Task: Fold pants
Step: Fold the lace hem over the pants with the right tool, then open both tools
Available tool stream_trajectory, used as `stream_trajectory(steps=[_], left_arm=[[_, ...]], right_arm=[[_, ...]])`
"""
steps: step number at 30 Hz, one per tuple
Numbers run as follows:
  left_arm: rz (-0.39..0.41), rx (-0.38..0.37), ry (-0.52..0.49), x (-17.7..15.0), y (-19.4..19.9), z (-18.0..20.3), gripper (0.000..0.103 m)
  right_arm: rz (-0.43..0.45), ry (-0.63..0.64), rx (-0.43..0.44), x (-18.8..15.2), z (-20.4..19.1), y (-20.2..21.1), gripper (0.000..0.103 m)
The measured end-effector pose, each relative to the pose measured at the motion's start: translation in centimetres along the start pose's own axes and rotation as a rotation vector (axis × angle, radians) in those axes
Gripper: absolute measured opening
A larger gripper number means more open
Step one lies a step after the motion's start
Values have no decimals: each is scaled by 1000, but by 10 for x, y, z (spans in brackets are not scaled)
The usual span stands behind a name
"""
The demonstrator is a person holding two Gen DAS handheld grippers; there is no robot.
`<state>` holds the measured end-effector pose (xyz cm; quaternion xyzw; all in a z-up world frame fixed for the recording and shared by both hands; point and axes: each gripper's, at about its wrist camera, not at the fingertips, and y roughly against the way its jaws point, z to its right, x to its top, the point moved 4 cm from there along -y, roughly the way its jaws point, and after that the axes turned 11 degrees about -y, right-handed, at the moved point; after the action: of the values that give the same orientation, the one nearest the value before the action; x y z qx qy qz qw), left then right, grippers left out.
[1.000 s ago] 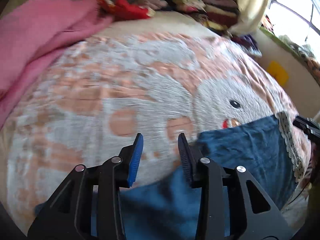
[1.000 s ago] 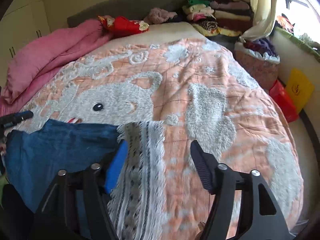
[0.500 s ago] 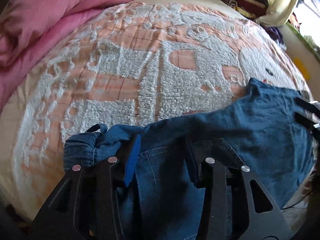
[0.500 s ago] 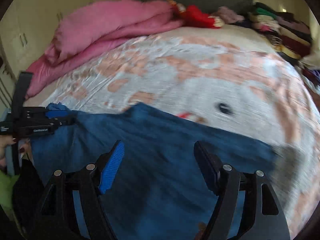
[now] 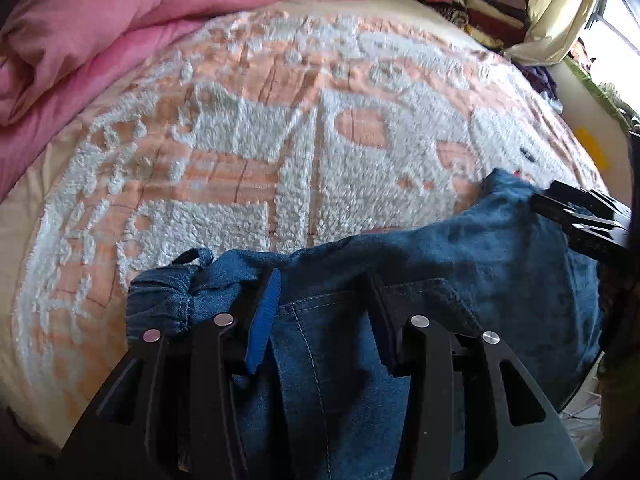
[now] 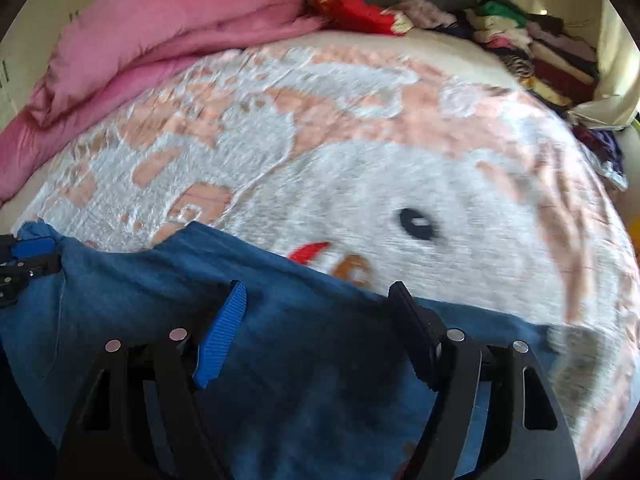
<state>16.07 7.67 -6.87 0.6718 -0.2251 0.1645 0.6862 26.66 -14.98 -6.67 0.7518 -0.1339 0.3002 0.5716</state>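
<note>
Blue denim pants (image 5: 460,264) lie across the near edge of the bed, with the bunched waistband (image 5: 164,300) at the left. They also show in the right wrist view (image 6: 168,284). My left gripper (image 5: 322,284) is open, its jaws straddling the denim near the waistband. My right gripper (image 6: 318,292) is open above the middle of the pants. The right gripper shows at the right edge of the left wrist view (image 5: 576,224), and the left gripper at the left edge of the right wrist view (image 6: 24,260).
The bed is covered by a peach and white fleece blanket (image 5: 280,128) with a cartoon face (image 6: 416,224). A pink duvet (image 5: 92,28) is piled at the far left. Stacked folded clothes (image 6: 532,44) and a red cloth (image 6: 352,8) sit at the head.
Both grippers swung left along the pants. The left gripper came down over the waistband end; the right moved off the lace-trimmed end to the middle of the denim.
</note>
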Motion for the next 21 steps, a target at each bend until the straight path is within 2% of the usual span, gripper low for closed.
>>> stream_trajectory(steps=[1,3,5,9,13,17,21], left_arm=[[23,9,-9,0,8,2,39],[58,8,-30,0,22,6,55],[77,12,-58,-4,35,13,57],[101,-6,-105,-18,57,29,64],[59,-22,-172,-33,60,53,66],[42,-42,-208,-42,60,76,68],[31,-66,-271,-45,58,108,75]], right_arm=[[23,-24,23,-1,7,14,73],[62,-47,36,-8,22,44,76],[87,-50,21,-16,33,66,80],[110,-83,-20,-47,67,111,80],[109,-122,-80,-78,93,139,80],[97,-110,-97,-101,93,151,80],[66,-76,-37,-117,67,146,80]])
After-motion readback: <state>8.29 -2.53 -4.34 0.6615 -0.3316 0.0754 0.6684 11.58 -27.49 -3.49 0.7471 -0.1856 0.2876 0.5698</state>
